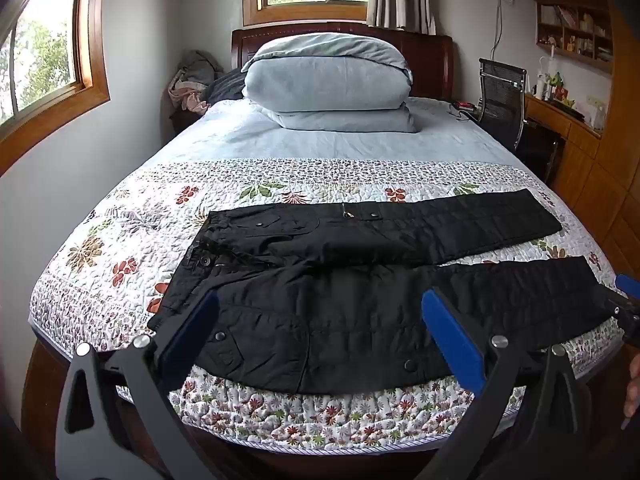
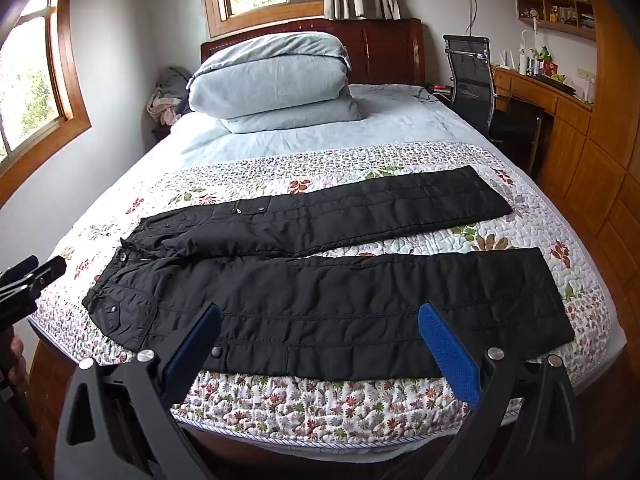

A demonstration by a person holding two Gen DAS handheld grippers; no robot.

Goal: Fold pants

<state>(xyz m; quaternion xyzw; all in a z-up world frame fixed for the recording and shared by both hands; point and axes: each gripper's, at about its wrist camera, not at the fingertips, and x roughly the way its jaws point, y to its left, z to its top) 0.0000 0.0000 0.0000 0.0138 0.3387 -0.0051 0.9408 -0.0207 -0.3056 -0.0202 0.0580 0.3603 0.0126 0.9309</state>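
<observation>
Black padded pants [image 1: 360,280] lie flat on the floral quilt, waistband to the left, both legs stretched right and apart. They also show in the right wrist view [image 2: 340,280]. My left gripper [image 1: 320,332] is open and empty, held above the near edge of the pants by the hip pocket. My right gripper [image 2: 320,340] is open and empty, held above the near leg. The right gripper's tip shows at the left wrist view's right edge [image 1: 628,300]; the left gripper shows at the right wrist view's left edge [image 2: 28,284].
The floral quilt [image 1: 248,408] covers the bed's near half. A folded light-blue duvet [image 1: 328,84] sits by the wooden headboard. A black mesh chair [image 2: 472,80] and wooden desk [image 2: 544,92] stand to the right. Windows are on the left wall.
</observation>
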